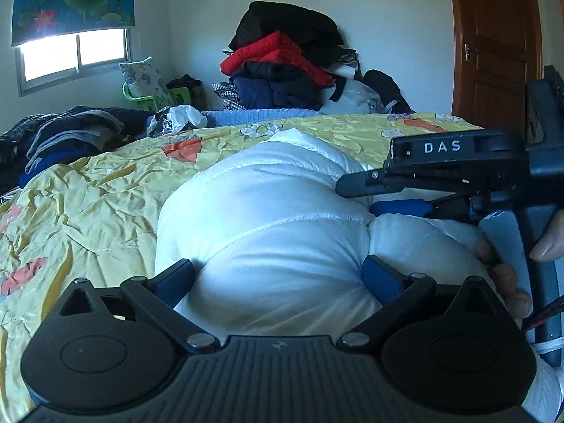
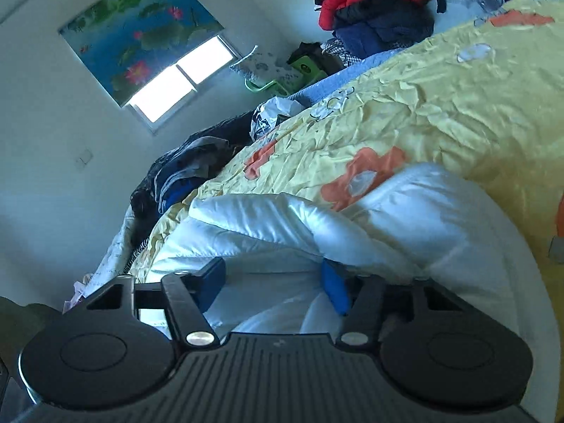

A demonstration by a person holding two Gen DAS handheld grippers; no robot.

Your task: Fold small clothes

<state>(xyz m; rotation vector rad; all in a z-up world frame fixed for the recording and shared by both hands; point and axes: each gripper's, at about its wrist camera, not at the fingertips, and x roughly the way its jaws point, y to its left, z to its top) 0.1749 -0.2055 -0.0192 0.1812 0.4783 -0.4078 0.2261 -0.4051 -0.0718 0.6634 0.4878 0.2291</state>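
Both hand-held grippers, left [image 1: 278, 276] and right [image 2: 273, 283], are spread around folds of the puffy white quilted jacket [image 1: 268, 225], which is bunched mid-bed on the crumpled yellow floral bedspread [image 1: 98, 194].

Left black two-finger gripper [image 1: 280, 278]: jaws spread wide, blue pads apart. Right black two-finger gripper [image 2: 273, 282]: jaws parted, tilted sideways; bare hand [image 1: 511, 268] on its handle.
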